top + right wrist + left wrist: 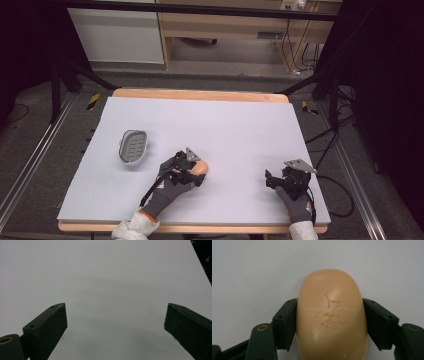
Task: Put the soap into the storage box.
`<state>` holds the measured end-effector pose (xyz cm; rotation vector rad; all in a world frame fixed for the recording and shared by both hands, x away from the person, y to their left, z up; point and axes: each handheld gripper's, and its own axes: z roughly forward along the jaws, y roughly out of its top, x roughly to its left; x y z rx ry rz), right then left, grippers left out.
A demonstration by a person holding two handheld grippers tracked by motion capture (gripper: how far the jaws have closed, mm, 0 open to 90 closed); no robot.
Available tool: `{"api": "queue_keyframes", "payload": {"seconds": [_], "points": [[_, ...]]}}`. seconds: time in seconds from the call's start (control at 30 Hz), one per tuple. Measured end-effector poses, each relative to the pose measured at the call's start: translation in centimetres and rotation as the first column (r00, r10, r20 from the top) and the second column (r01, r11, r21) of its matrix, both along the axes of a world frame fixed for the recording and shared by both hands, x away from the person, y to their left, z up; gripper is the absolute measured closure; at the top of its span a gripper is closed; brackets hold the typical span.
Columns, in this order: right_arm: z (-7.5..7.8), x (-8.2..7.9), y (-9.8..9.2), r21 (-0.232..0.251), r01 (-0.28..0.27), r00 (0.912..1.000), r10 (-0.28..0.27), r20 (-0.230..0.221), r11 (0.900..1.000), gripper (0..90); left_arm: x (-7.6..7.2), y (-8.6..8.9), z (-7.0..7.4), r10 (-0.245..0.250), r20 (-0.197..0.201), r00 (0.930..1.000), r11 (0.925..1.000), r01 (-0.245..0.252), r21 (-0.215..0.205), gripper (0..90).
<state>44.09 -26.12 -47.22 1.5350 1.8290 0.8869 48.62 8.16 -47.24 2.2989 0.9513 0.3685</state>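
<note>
A tan oval bar of soap (330, 315) with a stamped mark on top lies on the white sheet, and my left gripper (329, 325) is shut on it, one black jaw pressed against each long side. From above, the soap (201, 167) pokes out past my left gripper (192, 172) near the table's front middle. A grey slotted soap dish (133, 147) sits to the left of it, apart from it. My right gripper (274, 181) rests at the front right; its jaws stand wide open over bare sheet (115, 315) with nothing between them.
The white sheet (210, 125) covers a wooden table whose far edge (200, 94) shows beyond it. Dark stand legs and cables flank the table on the floor. A wooden cabinet stands at the back.
</note>
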Motion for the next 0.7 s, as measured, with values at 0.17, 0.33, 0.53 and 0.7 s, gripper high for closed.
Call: {"api": "queue_keyframes", "payload": {"seconds": [0.17, 0.33, 0.53, 0.7], "points": [[-0.1, 0.0, 0.0, -0.005, -0.001, 1.0000, 0.001, -0.001, 1.000, 4.8, -0.1, -0.1, 0.0, 0.007, 0.002, 1.0000, 1.0000, -0.007, -0.003, 31.4], [0.0, 0.0, -0.1, 0.000, 0.000, 1.0000, 0.000, 0.001, 1.000, 4.8, -0.4, -0.1, 0.2, 0.005, 0.012, 0.9999, 0.9999, -0.005, 0.014, 31.5], [0.0, 0.0, -0.1, 0.002, 0.001, 1.0000, -0.001, 0.001, 1.000, 4.8, -1.0, 0.4, 1.2, -0.001, 0.028, 0.9996, 1.0000, 0.001, -0.008, 31.5], [0.0, -0.1, -0.2, 0.002, 0.004, 1.0000, -0.004, 0.003, 1.000, 4.8, -1.5, 0.9, 2.2, -0.009, 0.039, 0.9992, 0.9997, 0.010, -0.024, 31.5]]}}
